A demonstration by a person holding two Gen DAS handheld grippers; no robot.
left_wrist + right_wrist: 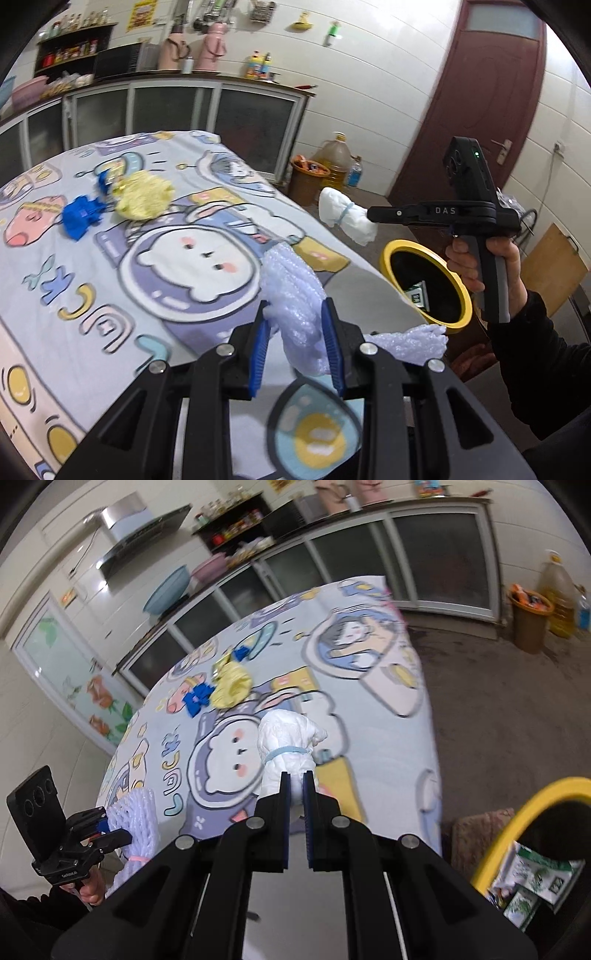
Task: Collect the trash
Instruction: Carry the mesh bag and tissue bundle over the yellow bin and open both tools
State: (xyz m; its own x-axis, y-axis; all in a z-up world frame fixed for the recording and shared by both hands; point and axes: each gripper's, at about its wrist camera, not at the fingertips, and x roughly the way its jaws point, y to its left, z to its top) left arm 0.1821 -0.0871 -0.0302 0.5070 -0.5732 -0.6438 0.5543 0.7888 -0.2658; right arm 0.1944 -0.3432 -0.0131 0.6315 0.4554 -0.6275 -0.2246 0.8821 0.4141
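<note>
My left gripper [297, 332] is shut on a piece of white foam netting [295, 295], held above the near edge of the table; it also shows in the right wrist view [135, 816]. My right gripper [295, 794] is shut on a white rolled bundle tied with a blue band [286, 746], held in the air beside the table, above a yellow-rimmed trash bin [463, 291]. The bundle also shows in the left wrist view [345, 214]. A yellow crumpled wad [146, 195] and blue plastic pieces [79, 218] lie on the cartoon tablecloth [129, 280].
The bin [517, 805] stands on the floor to the right of the table and holds green-and-white packets [535, 878]. A brown basket [306, 177], an oil jug [338, 158] and a dark red door [480, 92] lie beyond. Cabinets line the back wall.
</note>
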